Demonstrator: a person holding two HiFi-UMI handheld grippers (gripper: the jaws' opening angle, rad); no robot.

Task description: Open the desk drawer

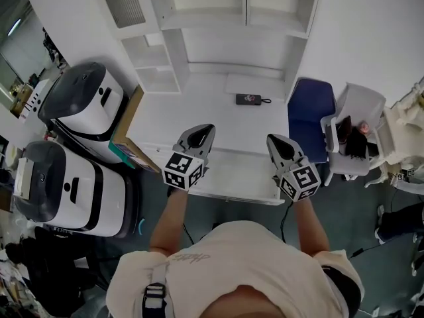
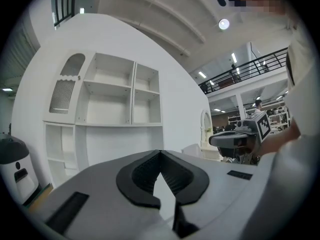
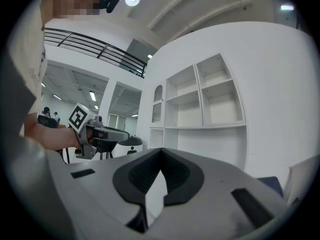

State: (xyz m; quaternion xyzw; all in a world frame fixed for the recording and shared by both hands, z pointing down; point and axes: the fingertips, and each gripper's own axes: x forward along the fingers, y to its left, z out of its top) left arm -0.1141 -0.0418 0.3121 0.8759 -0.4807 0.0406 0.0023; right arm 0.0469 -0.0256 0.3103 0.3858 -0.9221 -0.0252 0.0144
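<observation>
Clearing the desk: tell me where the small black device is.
In the head view, the small black device lies at the back right of the desk, near the shelves, left of the blue chair.

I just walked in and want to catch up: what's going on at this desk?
A person stands at a white desk with a gripper in each hand. The left gripper and the right gripper are both shut, with nothing between their jaws. They are held level above the desk's front edge, pointing toward the shelves. Neither grips any part of the desk at this moment.
</observation>
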